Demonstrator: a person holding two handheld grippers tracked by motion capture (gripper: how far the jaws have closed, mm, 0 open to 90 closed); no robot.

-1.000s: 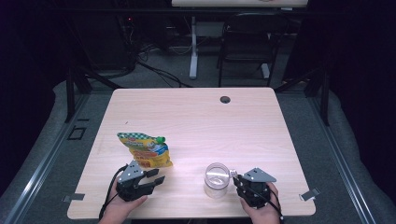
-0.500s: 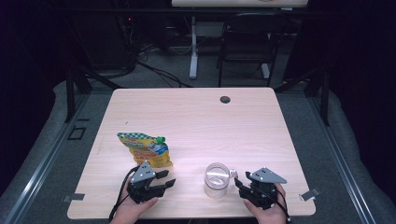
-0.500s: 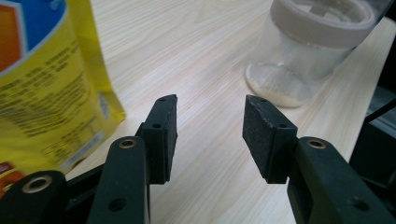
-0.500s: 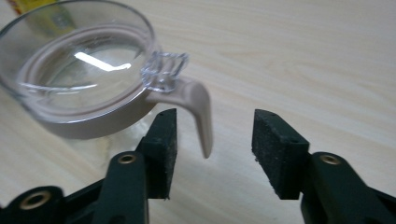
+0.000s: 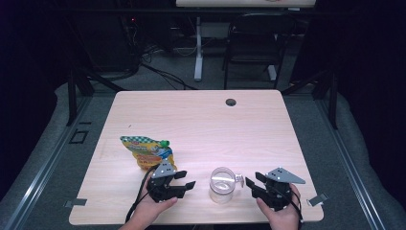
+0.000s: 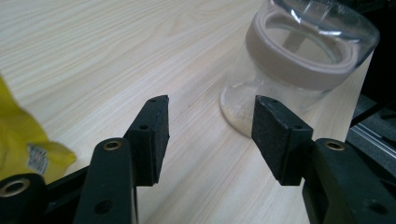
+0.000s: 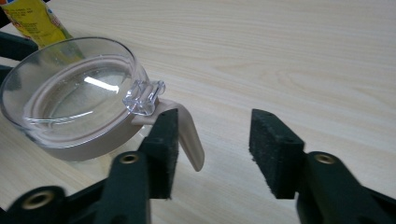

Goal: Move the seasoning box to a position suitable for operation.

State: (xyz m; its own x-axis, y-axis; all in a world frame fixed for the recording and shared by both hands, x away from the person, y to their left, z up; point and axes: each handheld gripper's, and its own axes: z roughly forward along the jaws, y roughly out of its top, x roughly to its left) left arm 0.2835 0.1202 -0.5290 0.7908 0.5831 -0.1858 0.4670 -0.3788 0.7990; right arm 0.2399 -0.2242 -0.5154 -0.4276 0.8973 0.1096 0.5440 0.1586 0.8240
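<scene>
A clear jar (image 5: 222, 184) with a tan collar and a clear latched lid stands near the table's front edge. My left gripper (image 5: 189, 180) is open just left of the jar, pointing at it. From the other side, my right gripper (image 5: 251, 185) is open close to the jar's tan latch (image 7: 187, 136). In the left gripper view the open left gripper (image 6: 208, 135) frames the base of the jar (image 6: 299, 65). In the right gripper view the open right gripper (image 7: 212, 149) has its left pad beside the latch of the jar (image 7: 79, 102). A yellow pouch (image 5: 143, 151) lies behind the left gripper.
The wooden table (image 5: 215, 124) has a dark grommet hole (image 5: 231, 102) near its far edge. A dark chair (image 5: 251, 43) and a white desk leg (image 5: 197, 48) stand beyond the table. The yellow pouch (image 6: 23, 140) sits left of the left jaw.
My left gripper has slid right along the front edge toward the jar. The right gripper shifted slightly right. The jar and the pouch stayed put.
</scene>
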